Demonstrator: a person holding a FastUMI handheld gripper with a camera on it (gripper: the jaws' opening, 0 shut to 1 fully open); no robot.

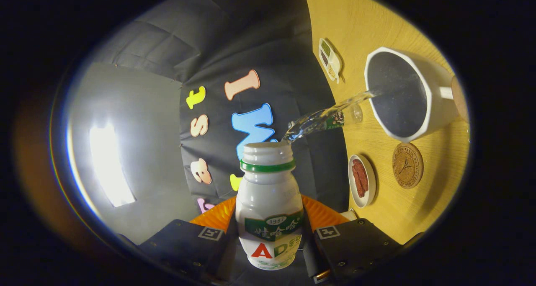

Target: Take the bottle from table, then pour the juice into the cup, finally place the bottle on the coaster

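Note:
A white plastic bottle (269, 202) with a green neck ring and an open mouth sits between my two fingers, and my gripper (268, 235) is shut on its body. The bottle is tipped over sideways toward the table. A clear stream of liquid (322, 117) arcs from its mouth into the white cup (404, 93), whose inside looks dark. Beside the cup, on the wooden table (377, 18), lies a round cork coaster (407, 165) with nothing on it.
A small white dish with red strips (362, 180) lies by the coaster. A white divided tray (330, 60) with bits of food sits farther along the table. A small clear bottle with a green label (339, 119) lies behind the stream. Grey booth wall with a bright light patch (109, 164) is beyond.

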